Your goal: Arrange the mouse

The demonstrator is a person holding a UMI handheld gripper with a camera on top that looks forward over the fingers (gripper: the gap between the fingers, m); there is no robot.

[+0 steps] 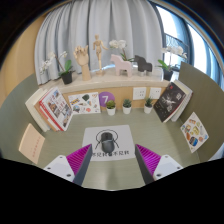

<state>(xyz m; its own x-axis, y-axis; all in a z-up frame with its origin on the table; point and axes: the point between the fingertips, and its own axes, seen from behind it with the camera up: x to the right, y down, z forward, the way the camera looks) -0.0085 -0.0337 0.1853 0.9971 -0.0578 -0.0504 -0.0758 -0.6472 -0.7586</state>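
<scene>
A dark grey mouse lies on a white mat with dark printed marks, on the grey-green table just beyond my fingers. My gripper is open and empty, its two pink pads spread wide to either side below the mat. The left fingertip and right fingertip stand apart from the mouse, which sits ahead of the gap between them.
A wooden shelf runs behind the mat with small potted plants, figurines and orchids. Open books lean at the left and magazines at the right. Curtains hang behind.
</scene>
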